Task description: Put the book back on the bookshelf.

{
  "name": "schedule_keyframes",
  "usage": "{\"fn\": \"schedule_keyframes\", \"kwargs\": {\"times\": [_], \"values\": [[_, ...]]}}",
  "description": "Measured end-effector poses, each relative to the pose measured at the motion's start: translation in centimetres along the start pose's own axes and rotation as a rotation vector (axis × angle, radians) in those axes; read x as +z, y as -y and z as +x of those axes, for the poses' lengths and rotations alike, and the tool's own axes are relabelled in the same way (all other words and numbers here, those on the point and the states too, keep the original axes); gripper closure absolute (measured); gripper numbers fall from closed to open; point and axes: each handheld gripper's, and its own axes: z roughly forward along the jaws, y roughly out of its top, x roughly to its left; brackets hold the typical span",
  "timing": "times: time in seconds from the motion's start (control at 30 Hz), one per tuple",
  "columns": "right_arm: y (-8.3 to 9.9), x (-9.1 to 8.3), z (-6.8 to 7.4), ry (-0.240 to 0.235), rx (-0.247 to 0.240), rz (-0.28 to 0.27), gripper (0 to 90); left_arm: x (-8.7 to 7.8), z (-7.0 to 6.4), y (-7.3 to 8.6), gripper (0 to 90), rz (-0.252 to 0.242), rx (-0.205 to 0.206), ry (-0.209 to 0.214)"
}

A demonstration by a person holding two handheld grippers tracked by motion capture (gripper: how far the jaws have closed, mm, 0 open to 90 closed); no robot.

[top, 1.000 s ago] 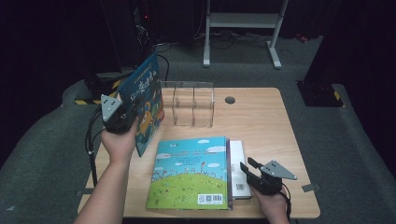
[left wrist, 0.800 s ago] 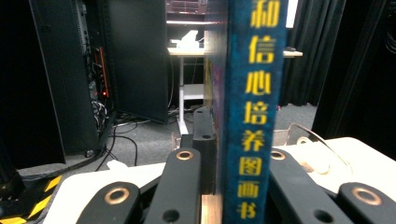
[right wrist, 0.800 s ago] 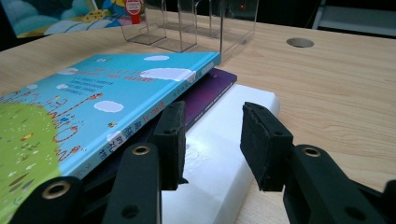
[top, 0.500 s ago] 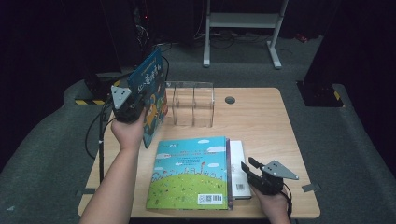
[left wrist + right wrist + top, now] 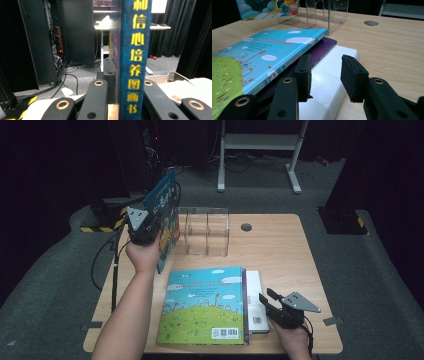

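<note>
My left gripper point(image 5: 150, 222) is shut on a dark blue picture book point(image 5: 164, 215), held upright in the air at the table's back left beside a clear acrylic rack point(image 5: 204, 231). In the left gripper view the book's spine point(image 5: 133, 55) with yellow characters stands between the jaws. A light blue book with a green hill point(image 5: 205, 304) lies flat on a purple book point(image 5: 322, 50) and a white book point(image 5: 255, 295) near the front edge. My right gripper point(image 5: 264, 301) is open, low over the white book point(image 5: 324, 82) with nothing between its fingers.
The wooden table point(image 5: 280, 250) has a round cable hole point(image 5: 246, 227) behind the rack. Bare wood lies to the right. A metal stand point(image 5: 257, 150) and dark equipment are on the floor beyond. A cable point(image 5: 102, 265) hangs off the table's left edge.
My left gripper has carried the dark blue book up and back towards the rack's left end. The right gripper has stayed in place.
</note>
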Motion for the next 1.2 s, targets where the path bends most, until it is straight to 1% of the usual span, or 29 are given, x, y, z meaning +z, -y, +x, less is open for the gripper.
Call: {"fn": "schedule_keyframes", "kwargs": {"times": [0.17,0.4,0.5,0.57,0.7,0.9,0.97,1.07,1.2], "values": [[0.0,-0.1,0.0,0.003,0.003,-0.003,60.8,0.5,-0.1,0.0,83.3,-0.007,-0.017,0.002],[-0.1,-0.1,0.0,0.001,0.008,-0.009,60.9,1.2,-0.6,-0.2,83.3,-0.018,-0.013,0.003],[0.0,-0.1,0.1,0.0,0.008,-0.005,60.9,1.5,-0.8,0.1,83.3,-0.022,-0.025,0.009],[0.0,-0.1,0.1,0.0,0.008,-0.003,60.9,1.6,-0.7,0.2,83.3,-0.017,-0.024,0.009],[0.0,-0.2,-0.1,0.001,0.008,-0.007,60.8,1.9,-0.6,0.7,83.3,-0.011,-0.034,-0.001],[0.0,-0.2,0.0,-0.001,0.008,-0.004,60.9,1.9,-0.4,0.9,83.3,-0.016,-0.052,0.004],[0.0,-0.1,0.0,-0.003,0.006,-0.001,60.9,1.9,-0.3,1.2,83.3,-0.012,-0.057,-0.003],[0.0,-0.1,0.1,-0.004,0.006,-0.002,60.9,1.8,-0.3,1.4,83.2,-0.014,-0.055,-0.005],[0.1,-0.1,0.0,-0.003,0.004,-0.002,60.8,1.4,-0.3,1.6,83.0,-0.009,-0.05,0.005]]}}
